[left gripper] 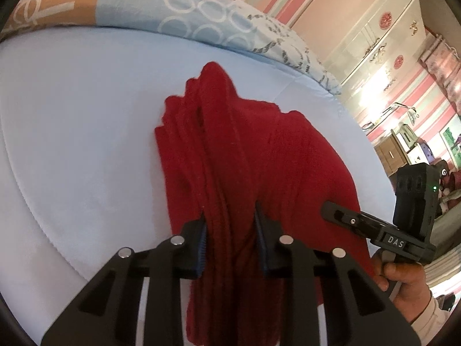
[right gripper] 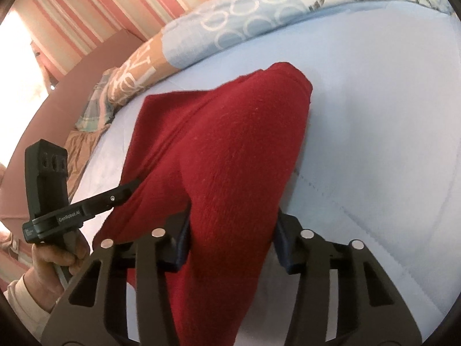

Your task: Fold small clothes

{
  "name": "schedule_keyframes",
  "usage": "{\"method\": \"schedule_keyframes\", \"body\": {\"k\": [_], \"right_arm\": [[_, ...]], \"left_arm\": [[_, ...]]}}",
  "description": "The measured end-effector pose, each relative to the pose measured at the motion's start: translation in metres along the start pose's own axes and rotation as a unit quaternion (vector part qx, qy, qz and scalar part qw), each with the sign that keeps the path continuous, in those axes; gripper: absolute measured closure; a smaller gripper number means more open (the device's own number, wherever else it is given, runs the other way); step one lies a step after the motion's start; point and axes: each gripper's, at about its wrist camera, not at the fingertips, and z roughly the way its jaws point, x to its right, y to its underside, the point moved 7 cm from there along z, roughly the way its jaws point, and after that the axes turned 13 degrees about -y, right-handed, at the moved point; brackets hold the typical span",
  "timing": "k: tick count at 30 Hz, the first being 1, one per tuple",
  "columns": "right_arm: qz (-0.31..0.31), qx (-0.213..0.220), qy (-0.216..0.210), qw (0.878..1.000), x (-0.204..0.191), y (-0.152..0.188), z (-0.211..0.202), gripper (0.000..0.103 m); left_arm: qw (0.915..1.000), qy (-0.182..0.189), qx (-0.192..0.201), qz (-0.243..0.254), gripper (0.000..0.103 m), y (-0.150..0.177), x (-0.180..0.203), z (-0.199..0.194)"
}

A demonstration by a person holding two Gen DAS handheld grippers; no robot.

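The red knitted garment [left gripper: 253, 155] lies on the pale blue bed sheet [left gripper: 72, 144], with its near edge raised off the sheet and its far end still resting on it. The left gripper [left gripper: 230, 230] is clamped on a bunched fold at the garment's near left edge; the cloth fills the gap between both blue pads. The right gripper [right gripper: 233, 230] is clamped on the near right part of the garment, a thick fold of red cloth passing between its fingers and draping below them. In the right wrist view the left gripper [right gripper: 135, 184] enters from the left, its tip buried in the cloth, with the person's left hand [right gripper: 54, 262] on the handle. In the left wrist view the person's right hand [left gripper: 403, 282] holds the other handle at the right. A patterned quilt [left gripper: 201, 20] lies along the far side of the bed.
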Motion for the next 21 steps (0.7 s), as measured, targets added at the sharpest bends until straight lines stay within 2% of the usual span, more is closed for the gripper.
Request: {"method": "schedule_keyframes", "body": {"k": [6,12,15,16,20,21], "right_arm": [[-0.035,0.024,0.014,0.999,-0.007,-0.014,-0.057,0.057],[-0.065,0.038,0.034,0.997,0.014,0.0,-0.141,0.057],[-0.064,0.027,0.048,0.996,0.046,0.017,-0.179,0.057],[-0.058,0.02,0.054,0.997,0.064,0.023,-0.187,0.056],[-0.018,-0.025,0.076,0.997,0.132,0.051,-0.181,0.051],[-0.016,-0.033,0.074,0.997,0.143,0.06,-0.177,0.045]], "left_arm": [[0.9999,0.012,0.007,-0.009,0.076,-0.001,0.044,-0.016],[0.9995,0.011,0.03,-0.004,0.075,0.023,0.139,-0.036],[0.9985,-0.021,0.043,0.026,0.075,0.037,0.188,-0.024],[0.9985,-0.028,0.037,0.027,0.074,0.043,0.198,-0.015],[0.9943,-0.093,0.02,0.047,0.071,0.071,0.233,0.03],[0.991,-0.121,0.03,0.049,0.065,0.078,0.237,0.034]]}}
